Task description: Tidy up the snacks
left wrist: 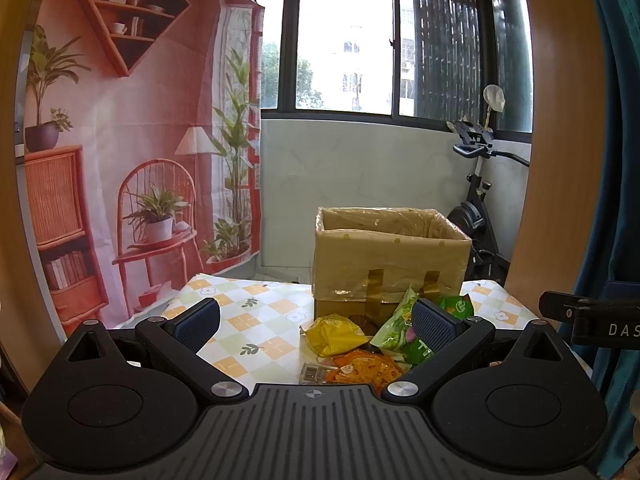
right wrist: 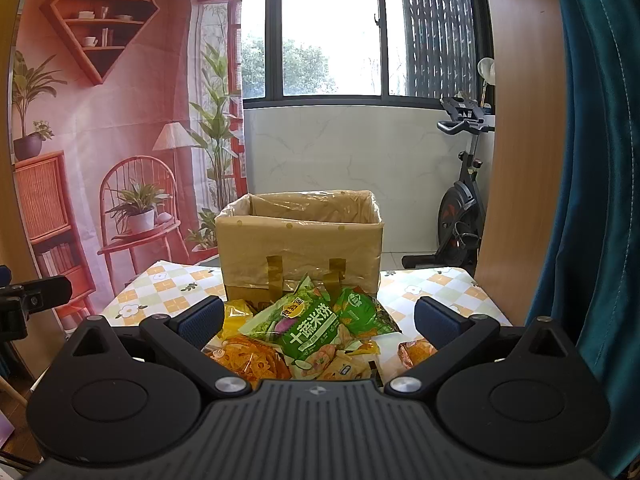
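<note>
snack pile [right wrist: 308, 332] | between spread right tool [right wrist: 318, 320] fingers | box [right wrist: 298, 240] behind

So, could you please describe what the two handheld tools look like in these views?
Both match: the left tool and right tool have matte black bodies with a ribbed central plate, round side housings, silver pivot screws and angled black fingers faced with blue textured pads. No cables or sleeves show.
</note>
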### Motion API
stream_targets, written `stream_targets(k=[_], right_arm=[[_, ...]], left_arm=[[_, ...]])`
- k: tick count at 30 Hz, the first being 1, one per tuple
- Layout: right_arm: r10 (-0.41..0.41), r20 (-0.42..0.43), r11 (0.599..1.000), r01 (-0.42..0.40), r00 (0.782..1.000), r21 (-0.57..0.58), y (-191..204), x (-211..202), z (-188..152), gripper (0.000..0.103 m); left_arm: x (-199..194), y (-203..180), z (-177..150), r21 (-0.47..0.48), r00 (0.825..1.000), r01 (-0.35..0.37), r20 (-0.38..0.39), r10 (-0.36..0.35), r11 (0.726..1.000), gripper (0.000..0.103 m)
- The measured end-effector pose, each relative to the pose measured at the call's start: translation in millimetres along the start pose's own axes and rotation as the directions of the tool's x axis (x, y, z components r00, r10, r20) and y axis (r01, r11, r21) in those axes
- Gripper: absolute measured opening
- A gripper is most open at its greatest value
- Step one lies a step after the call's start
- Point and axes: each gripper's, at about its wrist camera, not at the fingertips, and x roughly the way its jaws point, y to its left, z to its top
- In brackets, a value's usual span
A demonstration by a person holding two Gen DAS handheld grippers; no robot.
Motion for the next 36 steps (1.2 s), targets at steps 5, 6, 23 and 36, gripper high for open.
stream_targets(k=[5,6,23,36], right_arm=[[0.0,0.001,1.0,0.0,1.0,0.0,-1.2,1.8,-1.9,0.103],[0.0,0.006,1.0,0.0,1.0,0.001,-2.4,2.4,-2.9,0.103],[-0.053,0.141,0.995,0.041,0.989,0.087,-63.3,69.7,27.4,0.103],[-0.058,0.058,0.995,0.052,0.997,0.09,-73.7,140.4,-3.3,0.103]], left_arm=[[2.7,1.2,1.4,-0.002,1.0,-0.02,-0.016,0.02,1.0,0.103],[4.5,1.9,2.3,-0.002,0.999,-0.025,-0.021,0.025,1.0,0.103],[90.1,28.6,26.3,0.063,0.999,-0.029,0.029,0.027,0.998,0.103],[171.5,28.9,-77.9,-0.001,0.929,0.121,-0.353,-0.114,0.993,0.102]])
